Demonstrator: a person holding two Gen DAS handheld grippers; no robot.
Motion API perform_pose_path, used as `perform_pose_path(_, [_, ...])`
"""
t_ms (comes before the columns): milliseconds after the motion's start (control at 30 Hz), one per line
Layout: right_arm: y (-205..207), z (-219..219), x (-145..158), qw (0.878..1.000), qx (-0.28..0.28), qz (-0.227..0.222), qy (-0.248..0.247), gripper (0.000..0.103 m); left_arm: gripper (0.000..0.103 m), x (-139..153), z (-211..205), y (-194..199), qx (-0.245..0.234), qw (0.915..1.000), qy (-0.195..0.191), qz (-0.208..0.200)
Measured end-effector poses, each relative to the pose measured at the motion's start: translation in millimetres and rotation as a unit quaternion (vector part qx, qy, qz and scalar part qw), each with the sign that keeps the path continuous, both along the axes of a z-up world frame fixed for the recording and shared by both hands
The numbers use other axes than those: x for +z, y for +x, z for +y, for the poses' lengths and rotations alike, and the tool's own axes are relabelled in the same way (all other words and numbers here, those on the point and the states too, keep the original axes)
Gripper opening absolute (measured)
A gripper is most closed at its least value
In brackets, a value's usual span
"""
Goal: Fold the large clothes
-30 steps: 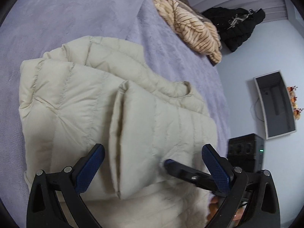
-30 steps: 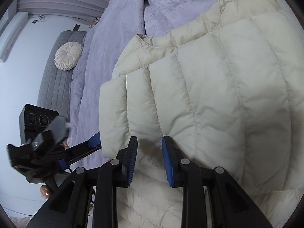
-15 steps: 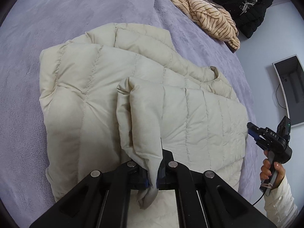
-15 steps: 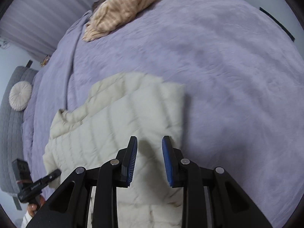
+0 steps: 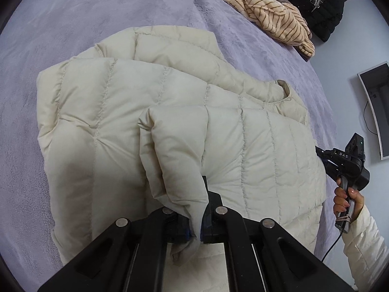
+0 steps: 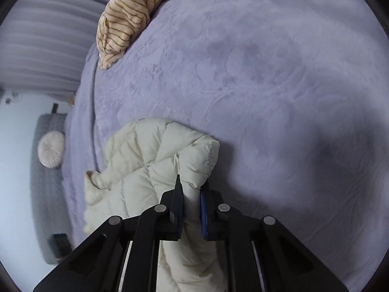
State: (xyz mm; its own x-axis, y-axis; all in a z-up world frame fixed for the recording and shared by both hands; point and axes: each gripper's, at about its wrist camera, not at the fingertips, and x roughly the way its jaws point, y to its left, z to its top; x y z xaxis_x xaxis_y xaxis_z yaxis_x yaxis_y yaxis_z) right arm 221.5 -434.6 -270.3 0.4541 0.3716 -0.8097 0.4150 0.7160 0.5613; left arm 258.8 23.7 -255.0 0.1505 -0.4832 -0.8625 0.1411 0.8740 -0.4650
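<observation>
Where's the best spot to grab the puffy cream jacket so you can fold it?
Grab the jacket at its thin bottom hem, coming from the near edge. The puffy middle is too fat to pinch. Both tools, left and right, bite there.

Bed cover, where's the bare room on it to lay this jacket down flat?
The wide lavender bed cover is bare to the right of the cream puffer jacket and beyond it. It is crowded only at the far edge, where the striped garment lies.
</observation>
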Motion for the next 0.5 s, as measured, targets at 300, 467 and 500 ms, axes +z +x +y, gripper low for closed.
perform_pose_path(300, [-2.8,-16.6,-2.4,0.995,-0.022,0.034,-0.09,0.011,0.006,-3.3,-9.9,1.3,-0.005,0.9999,0.01,-0.001])
perform_pose_path(467, [-25.2,-11.1,41.4,0.993,-0.032,0.005,-0.11,0.011,0.006,-4.9,-8.0,0.6,-0.001,1.0,0.004,0.0])
perform_pose_path(500, [-30.1,-1.4,49.5,0.995,-0.011,-0.01,-0.1,0.011,0.006,-5.0,-7.9,0.2,-0.001,1.0,0.004,-0.001])
